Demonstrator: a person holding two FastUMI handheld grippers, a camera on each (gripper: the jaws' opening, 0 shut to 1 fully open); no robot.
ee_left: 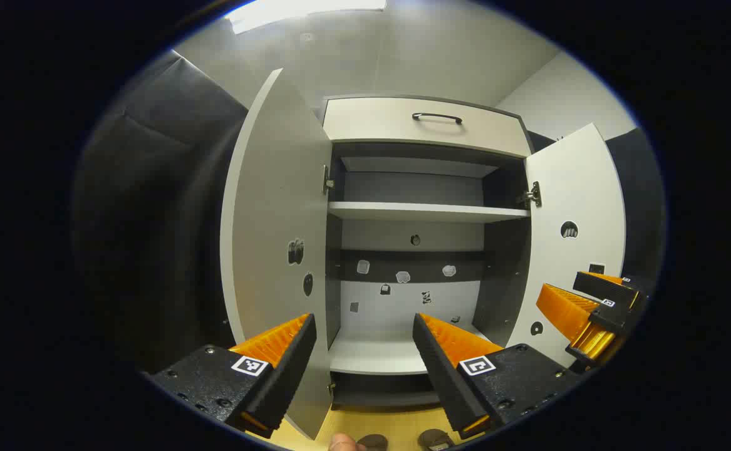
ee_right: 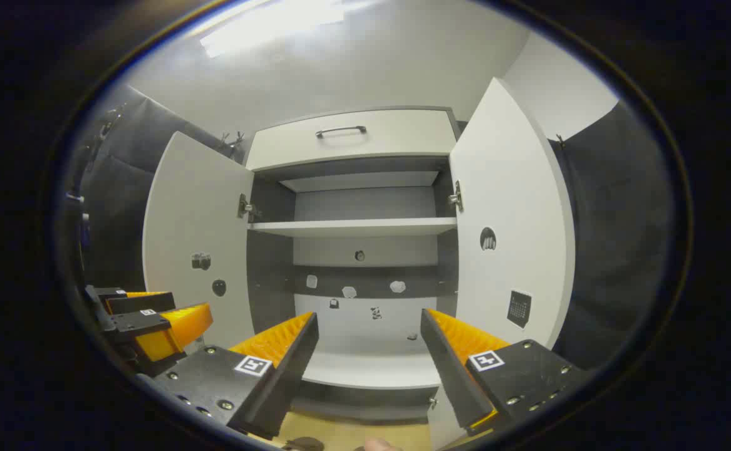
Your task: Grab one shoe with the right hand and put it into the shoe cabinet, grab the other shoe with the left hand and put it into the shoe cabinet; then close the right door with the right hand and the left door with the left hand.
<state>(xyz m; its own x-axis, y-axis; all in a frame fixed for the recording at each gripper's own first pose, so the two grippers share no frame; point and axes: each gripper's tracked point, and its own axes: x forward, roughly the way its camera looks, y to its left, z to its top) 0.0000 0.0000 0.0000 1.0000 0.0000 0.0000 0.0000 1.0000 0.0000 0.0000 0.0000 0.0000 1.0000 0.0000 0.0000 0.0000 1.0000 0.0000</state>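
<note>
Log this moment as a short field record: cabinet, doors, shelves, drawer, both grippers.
cabinet: faces both grippers, interior exposed
left door: open
right door: open
shelves: upper shelf and bottom shelf carry no shoes
drawer: shut, above the doors
left gripper: open, holding nothing, pointed into the cabinet
right gripper: open, holding nothing, pointed into the cabinet
floor: dark things at the lower edge, too cut off to identify

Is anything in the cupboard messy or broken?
Nothing looks broken or spilled. The shoe cabinet stands with its left door and right door swung open, the shelves bare and level. Small stickers dot the back panel and doors.
</note>
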